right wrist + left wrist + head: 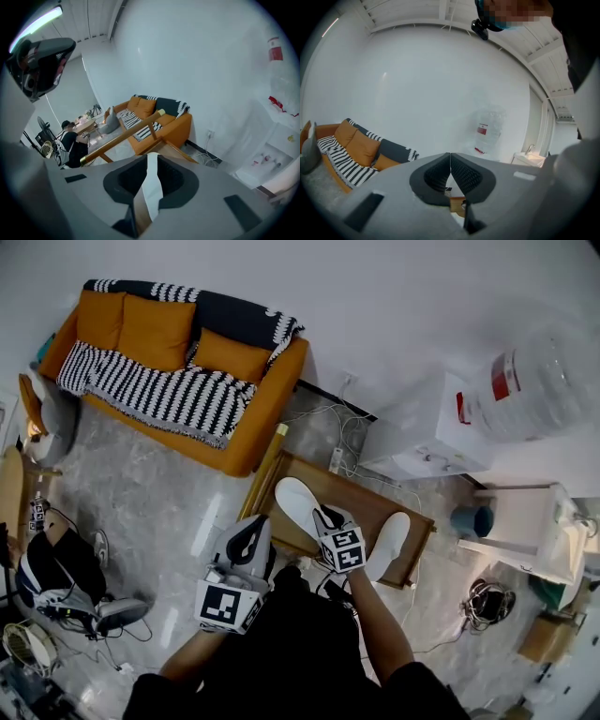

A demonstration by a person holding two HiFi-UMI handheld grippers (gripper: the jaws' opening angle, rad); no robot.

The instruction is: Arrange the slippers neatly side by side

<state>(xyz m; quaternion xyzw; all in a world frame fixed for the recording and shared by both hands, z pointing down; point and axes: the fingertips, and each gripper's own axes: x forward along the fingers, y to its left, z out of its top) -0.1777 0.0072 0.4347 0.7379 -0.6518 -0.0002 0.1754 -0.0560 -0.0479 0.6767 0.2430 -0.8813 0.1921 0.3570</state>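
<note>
Two white slippers lie on a low wooden rack (419, 521). The left slipper (293, 499) points away from me, and the right slipper (390, 542) lies apart from it toward the rack's right end. My right gripper (324, 518) points down at the heel of the left slipper. In the right gripper view its jaws (152, 165) stand a narrow gap apart, with the white slipper (151, 190) and a strip of the rack (139, 206) showing in the gap. My left gripper (253, 532) hovers left of the rack's front edge, shut and empty (450, 165).
An orange sofa (178, 362) with a striped blanket stands at the far left. A wooden pole (265, 472) leans at the rack's left. A water dispenser (441, 432) with its bottle is at the right, and cables (342, 442) lie behind the rack. A person (56, 568) sits on the floor at the left.
</note>
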